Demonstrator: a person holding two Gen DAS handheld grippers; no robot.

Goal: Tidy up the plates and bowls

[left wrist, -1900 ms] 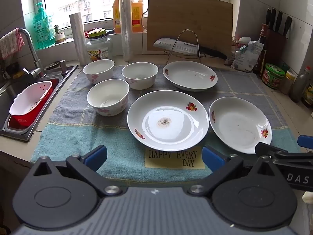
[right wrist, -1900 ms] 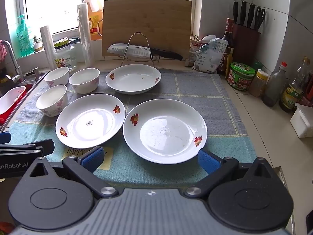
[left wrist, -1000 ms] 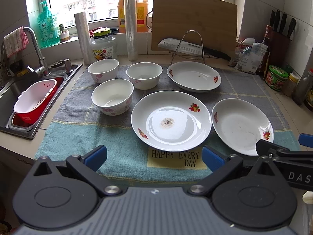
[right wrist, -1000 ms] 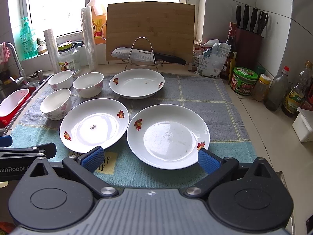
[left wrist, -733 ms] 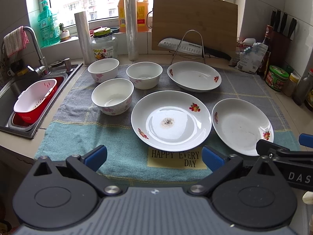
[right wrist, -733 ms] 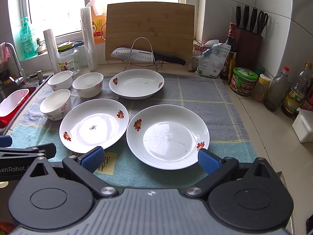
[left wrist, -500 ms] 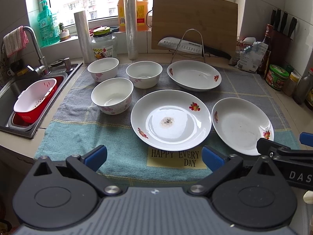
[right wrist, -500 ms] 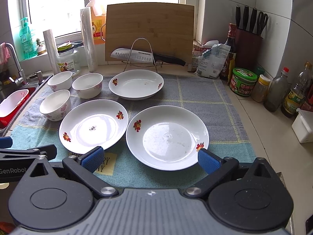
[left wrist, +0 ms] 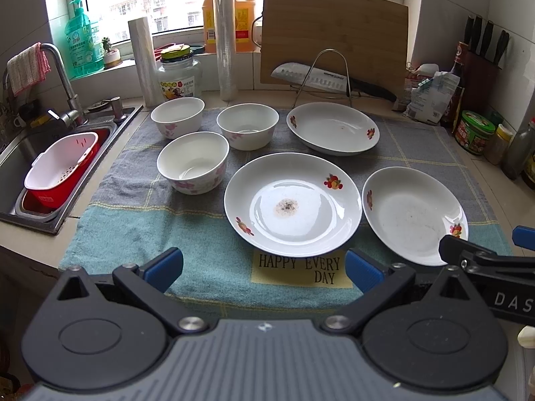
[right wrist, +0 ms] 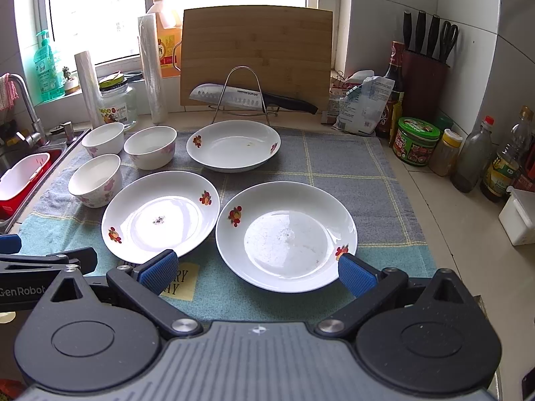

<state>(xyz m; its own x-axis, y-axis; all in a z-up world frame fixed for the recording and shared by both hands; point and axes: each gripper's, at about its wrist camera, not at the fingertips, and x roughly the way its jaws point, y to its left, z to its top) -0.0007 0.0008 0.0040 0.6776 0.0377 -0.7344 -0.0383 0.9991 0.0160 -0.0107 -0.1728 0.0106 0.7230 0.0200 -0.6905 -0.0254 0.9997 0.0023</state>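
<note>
Three white plates with fruit prints lie on a towel: a middle plate [left wrist: 292, 204] [right wrist: 160, 217], a right plate [left wrist: 413, 214] [right wrist: 286, 235] and a far plate [left wrist: 332, 128] [right wrist: 233, 145]. Three white bowls with pink flowers stand to their left: a near bowl [left wrist: 193, 162] [right wrist: 95, 179], a far-left bowl [left wrist: 177, 117] [right wrist: 103, 139] and a far-middle bowl [left wrist: 247, 126] [right wrist: 150, 147]. My left gripper [left wrist: 264, 269] is open and empty, just short of the middle plate's near rim. My right gripper [right wrist: 255, 272] is open, its fingertips beside the right plate's near rim.
The towel [left wrist: 140, 220] covers the counter. A sink [left wrist: 20, 157] with a red and white strainer basket [left wrist: 58, 168] lies left. A knife on a wire rack [left wrist: 329, 78], a cutting board [left wrist: 334, 33], rolls, jars and bottles line the back. Sauce bottles [right wrist: 501, 163] stand right.
Both grippers have edged slightly forward and lower toward the plates. Nothing on the towel has moved, and both stay open.
</note>
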